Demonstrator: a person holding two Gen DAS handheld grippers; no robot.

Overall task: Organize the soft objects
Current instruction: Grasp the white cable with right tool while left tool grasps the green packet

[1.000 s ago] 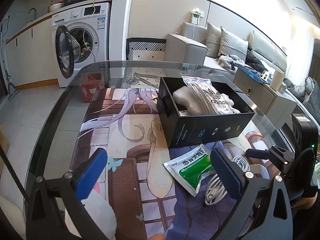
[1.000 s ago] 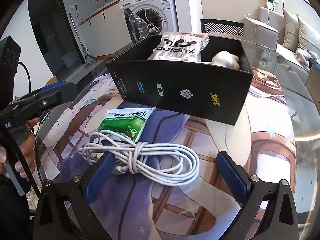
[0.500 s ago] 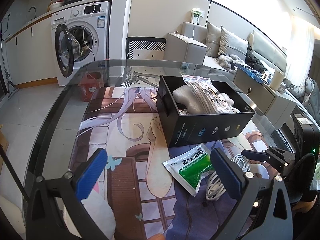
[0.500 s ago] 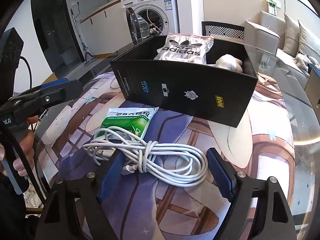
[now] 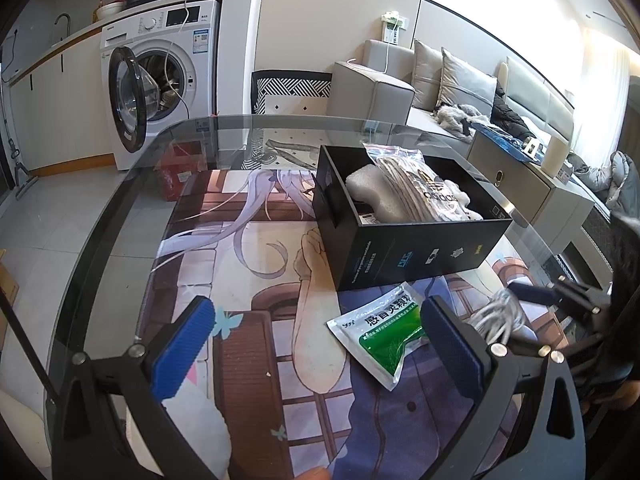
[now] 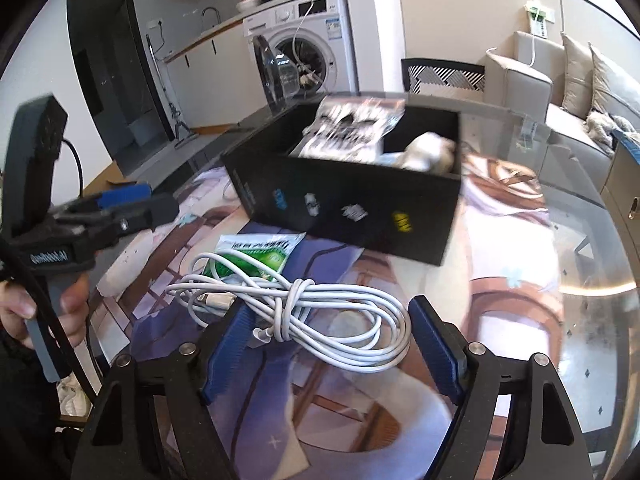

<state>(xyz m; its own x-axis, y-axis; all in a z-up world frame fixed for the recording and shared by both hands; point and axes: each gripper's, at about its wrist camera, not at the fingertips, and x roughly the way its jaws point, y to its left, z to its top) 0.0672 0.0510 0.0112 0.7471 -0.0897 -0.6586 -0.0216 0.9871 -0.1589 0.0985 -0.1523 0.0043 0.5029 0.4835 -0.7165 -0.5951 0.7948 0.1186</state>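
Right claw point(image 6: 328, 344) has advanced and narrowed around the coiled white cable point(image 6: 296, 310), jaws not yet gripping. Left claw point(image 5: 320, 344) stays open, idle. Pickup appears imminent.

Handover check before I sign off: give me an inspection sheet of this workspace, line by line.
Surface: glass table under a printed mat.
Job's things: black box holds a bagged garment and white foam; green sachet on the mat.
Clutter: nothing seen.
Grippers: left gripper open, empty; right gripper open, straddling the cable.
Cables: white cable bundle tied, overlapping the sachet.
Surroundings: washing machine door open; sofa.
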